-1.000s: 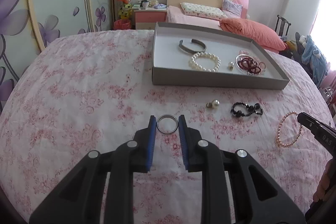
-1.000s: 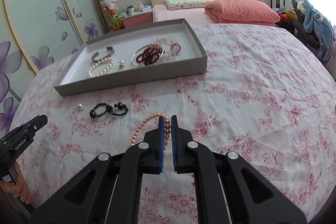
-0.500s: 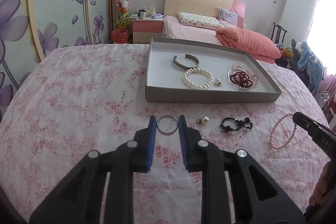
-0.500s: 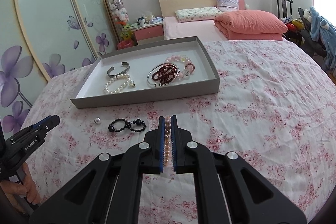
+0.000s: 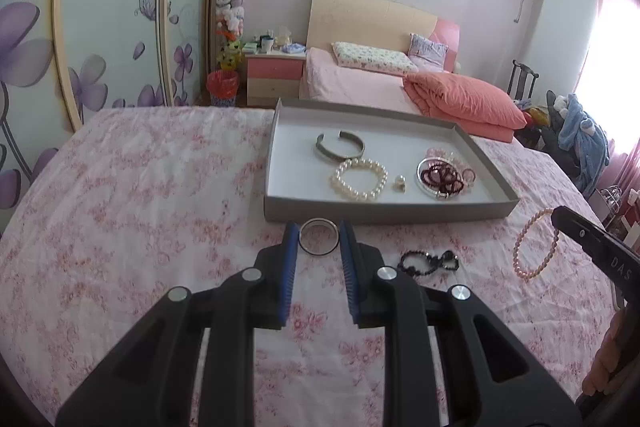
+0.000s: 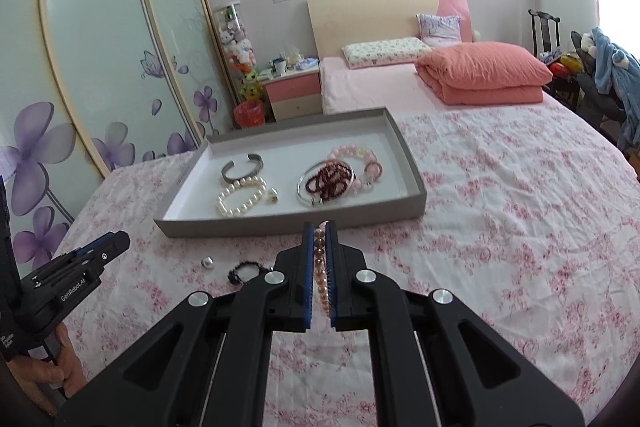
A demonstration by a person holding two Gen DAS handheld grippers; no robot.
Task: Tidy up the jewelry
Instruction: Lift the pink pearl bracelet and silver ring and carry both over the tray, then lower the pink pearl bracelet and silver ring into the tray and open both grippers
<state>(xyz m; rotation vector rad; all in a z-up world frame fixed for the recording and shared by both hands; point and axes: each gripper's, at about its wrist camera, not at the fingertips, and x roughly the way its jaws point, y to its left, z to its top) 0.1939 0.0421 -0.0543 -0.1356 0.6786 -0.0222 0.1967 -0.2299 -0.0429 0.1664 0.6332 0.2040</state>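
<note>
My left gripper (image 5: 319, 237) is shut on a silver bangle (image 5: 319, 243), held above the floral tablecloth just in front of the grey tray (image 5: 384, 215). My right gripper (image 6: 319, 233) is shut on a pink pearl bracelet (image 6: 320, 267), which hangs from it in the left wrist view (image 5: 534, 247). The tray (image 6: 288, 225) holds a silver cuff (image 5: 340, 147), a white pearl bracelet (image 5: 359, 179), a small earring (image 5: 399, 183) and a pile of dark red and pink beads (image 5: 444, 177). A black bead bracelet (image 5: 428, 262) and a loose pearl (image 6: 207, 262) lie on the cloth.
The table has a pink floral cloth (image 5: 120, 207). Behind it are a bed with an orange folded quilt (image 5: 460, 103), a nightstand (image 5: 274, 75) and sliding wardrobe doors (image 5: 100, 27). A chair with clothes (image 5: 580, 135) stands at the right.
Both grippers have lifted their bracelets off the cloth and moved toward the tray. The loose pearl is now hidden behind the left gripper in the left wrist view.
</note>
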